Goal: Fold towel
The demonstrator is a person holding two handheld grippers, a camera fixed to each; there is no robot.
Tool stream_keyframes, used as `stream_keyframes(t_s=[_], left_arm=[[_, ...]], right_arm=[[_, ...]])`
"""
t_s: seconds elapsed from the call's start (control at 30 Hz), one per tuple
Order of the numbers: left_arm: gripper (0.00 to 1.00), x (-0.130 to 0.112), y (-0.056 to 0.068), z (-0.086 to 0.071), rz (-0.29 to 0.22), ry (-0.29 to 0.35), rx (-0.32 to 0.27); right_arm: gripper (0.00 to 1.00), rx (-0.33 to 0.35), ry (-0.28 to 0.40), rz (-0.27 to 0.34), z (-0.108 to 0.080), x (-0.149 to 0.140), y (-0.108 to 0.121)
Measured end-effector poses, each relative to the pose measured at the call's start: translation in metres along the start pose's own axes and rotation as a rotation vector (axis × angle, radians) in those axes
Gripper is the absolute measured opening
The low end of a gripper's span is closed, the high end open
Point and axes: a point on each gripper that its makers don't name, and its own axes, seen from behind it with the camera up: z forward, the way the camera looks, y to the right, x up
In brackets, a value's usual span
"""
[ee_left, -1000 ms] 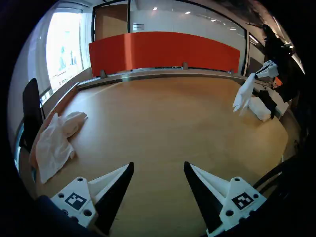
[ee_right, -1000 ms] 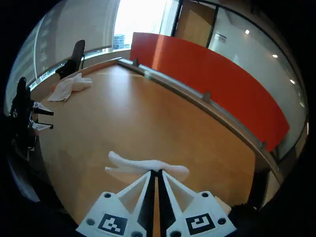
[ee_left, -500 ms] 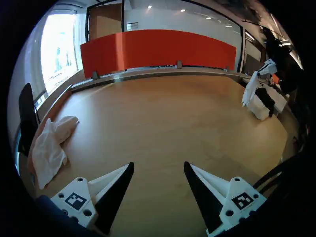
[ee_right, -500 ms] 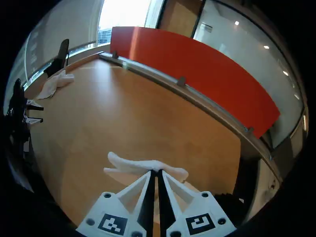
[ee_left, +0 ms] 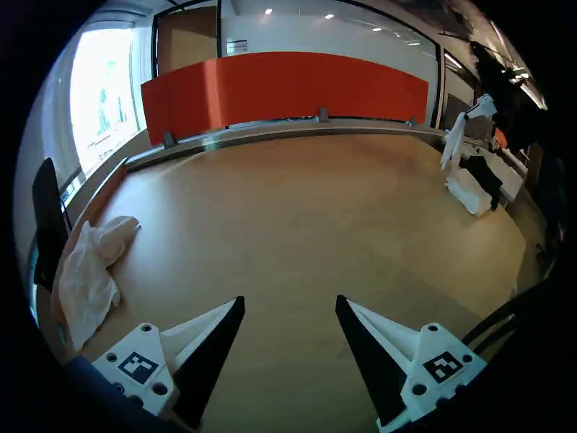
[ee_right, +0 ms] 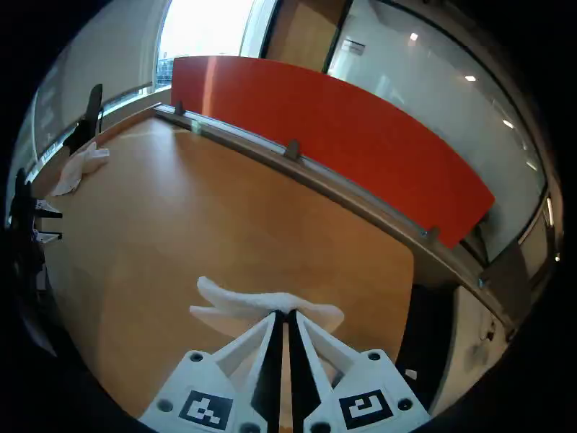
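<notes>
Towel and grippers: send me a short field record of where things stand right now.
left gripper: open, holding nothing, above the table
right gripper: shut on the towel
towel: white, bunched, hanging from the right gripper in the left gripper view
crumpled cloth: white, lying by the table's edge, apart from both grippers
orange divider: upright along the table's far edge
fold: not yet started

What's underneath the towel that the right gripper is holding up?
The towel, pinched by the right gripper, hangs above another white cloth at the edge of the wooden table. What that cloth covers is hidden.
</notes>
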Motion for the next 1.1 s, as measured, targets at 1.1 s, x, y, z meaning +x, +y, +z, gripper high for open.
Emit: stream_keyframes(t_s=[1.1], left_arm=[[0.94,0.002,0.01,-0.002,0.024,-0.007,-0.01]], right_arm=[[0.05,-0.03,-0.139,0.095,-0.02,-0.11,0.02]])
